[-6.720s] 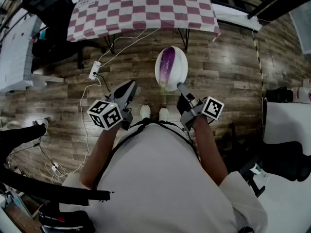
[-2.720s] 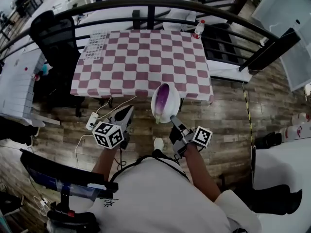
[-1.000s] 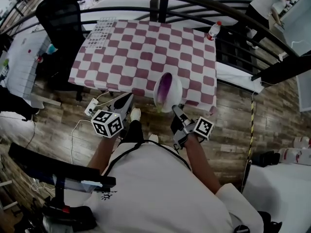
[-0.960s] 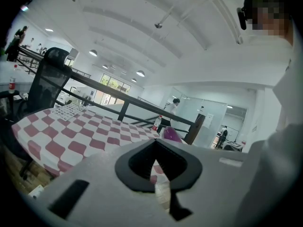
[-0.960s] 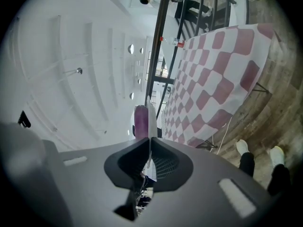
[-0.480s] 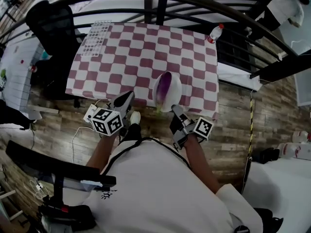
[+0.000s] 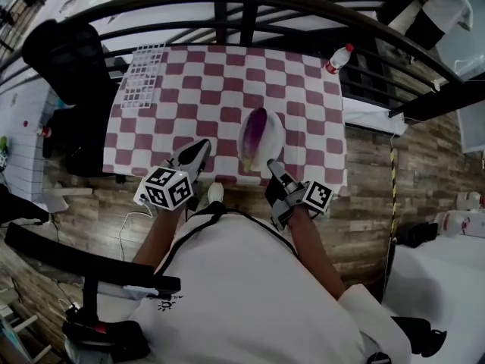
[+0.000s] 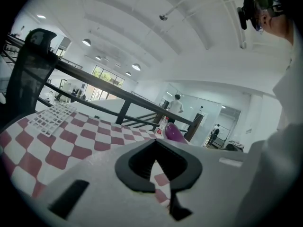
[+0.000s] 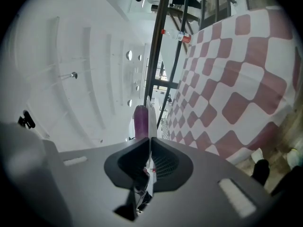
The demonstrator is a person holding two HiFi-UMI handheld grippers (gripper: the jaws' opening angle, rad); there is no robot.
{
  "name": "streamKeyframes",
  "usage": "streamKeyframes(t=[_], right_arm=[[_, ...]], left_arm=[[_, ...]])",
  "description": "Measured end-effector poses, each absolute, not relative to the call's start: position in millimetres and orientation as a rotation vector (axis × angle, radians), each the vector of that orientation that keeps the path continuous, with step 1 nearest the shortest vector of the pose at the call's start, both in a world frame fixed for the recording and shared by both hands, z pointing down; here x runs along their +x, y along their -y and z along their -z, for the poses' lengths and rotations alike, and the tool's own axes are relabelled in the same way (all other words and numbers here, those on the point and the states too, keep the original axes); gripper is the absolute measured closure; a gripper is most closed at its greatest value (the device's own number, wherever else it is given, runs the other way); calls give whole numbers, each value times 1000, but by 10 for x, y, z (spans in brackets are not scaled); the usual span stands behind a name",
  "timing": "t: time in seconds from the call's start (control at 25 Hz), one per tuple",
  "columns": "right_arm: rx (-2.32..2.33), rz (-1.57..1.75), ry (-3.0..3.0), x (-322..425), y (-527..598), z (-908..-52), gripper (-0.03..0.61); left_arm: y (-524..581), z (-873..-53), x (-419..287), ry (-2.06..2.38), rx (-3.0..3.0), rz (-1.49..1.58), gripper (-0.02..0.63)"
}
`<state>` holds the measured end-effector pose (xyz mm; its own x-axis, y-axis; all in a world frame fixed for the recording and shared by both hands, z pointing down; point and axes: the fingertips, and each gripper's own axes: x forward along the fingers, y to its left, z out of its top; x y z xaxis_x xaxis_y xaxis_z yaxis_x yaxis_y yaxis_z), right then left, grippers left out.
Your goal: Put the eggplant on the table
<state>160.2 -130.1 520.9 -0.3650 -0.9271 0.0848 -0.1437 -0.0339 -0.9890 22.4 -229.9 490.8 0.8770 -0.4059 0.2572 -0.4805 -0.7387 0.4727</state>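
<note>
A purple eggplant (image 7: pixel 256 130) lies on a white plate (image 7: pixel 267 144). My right gripper (image 7: pixel 272 167) is shut on the plate's near rim and holds it above the near edge of the red-and-white checked table (image 7: pixel 189 89). In the right gripper view the thin plate edge (image 9: pixel 149 119) runs up from the closed jaws (image 9: pixel 149 167), with the eggplant (image 9: pixel 140 122) beside it. My left gripper (image 7: pixel 198 149) is shut and holds nothing, over the table's near edge to the left of the plate. The left gripper view shows the eggplant (image 8: pixel 174 132) beyond its jaws (image 8: pixel 158 186).
A white wire rack (image 7: pixel 142 74) lies on the table's far left corner and a bottle (image 7: pixel 338 56) stands at its far right. A black railing (image 7: pixel 303 2) runs behind the table. A black chair (image 7: pixel 57 55) is at its left. Wooden floor lies below.
The person has walked up to the table. The plate with the eggplant, earlier over the floor, is now over the table's near edge. Both grippers kept their state.
</note>
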Motion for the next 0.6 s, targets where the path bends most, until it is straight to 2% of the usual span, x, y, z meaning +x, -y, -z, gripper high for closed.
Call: streamKeyframes(t=[0.6], right_arm=[[-1207,1427,-1444,1456,2315,-5361,555]], left_arm=[[3484,-4972,103,522,2526,-210,614]])
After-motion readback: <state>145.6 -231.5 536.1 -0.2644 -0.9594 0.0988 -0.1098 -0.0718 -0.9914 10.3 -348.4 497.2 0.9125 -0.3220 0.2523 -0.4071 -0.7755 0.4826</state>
